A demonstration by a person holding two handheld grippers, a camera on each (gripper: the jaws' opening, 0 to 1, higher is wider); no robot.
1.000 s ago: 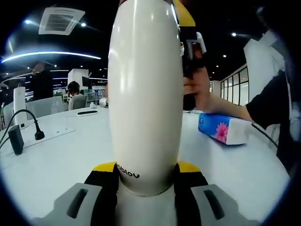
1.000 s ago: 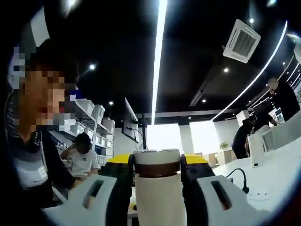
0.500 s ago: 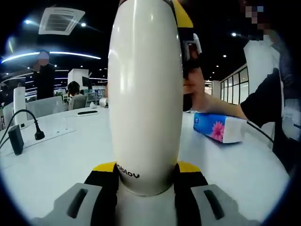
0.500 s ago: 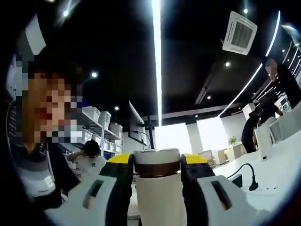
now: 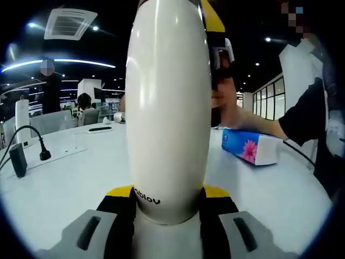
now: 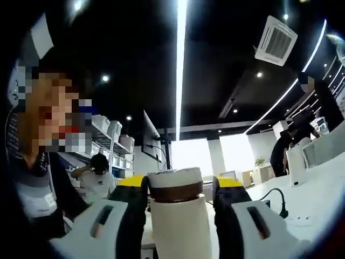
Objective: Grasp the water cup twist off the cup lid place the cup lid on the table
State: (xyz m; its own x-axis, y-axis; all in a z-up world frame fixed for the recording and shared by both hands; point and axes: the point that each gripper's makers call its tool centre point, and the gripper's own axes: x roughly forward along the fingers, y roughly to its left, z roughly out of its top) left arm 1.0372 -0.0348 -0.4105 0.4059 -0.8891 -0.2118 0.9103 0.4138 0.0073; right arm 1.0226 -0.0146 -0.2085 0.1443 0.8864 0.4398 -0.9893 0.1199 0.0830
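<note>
In the left gripper view a tall white water cup stands upright between the yellow-and-black jaws of my left gripper, which is shut on its lower body. Up beside the cup's top, a hand holds my right gripper. The right gripper view looks along the cup lid, white with a brown band, sitting slightly tilted on the white cup body. My right gripper is around the lid with its jaws a little apart and a small gap on the right side.
The white table spreads around the cup. A blue flowered tissue pack lies at the right. A black cable with a plug and a dark block sit at the left. People stand and sit in the background.
My right gripper's jaws have spread slightly away from the lid, which now sits a bit tilted. The left gripper and the cup body have stayed put.
</note>
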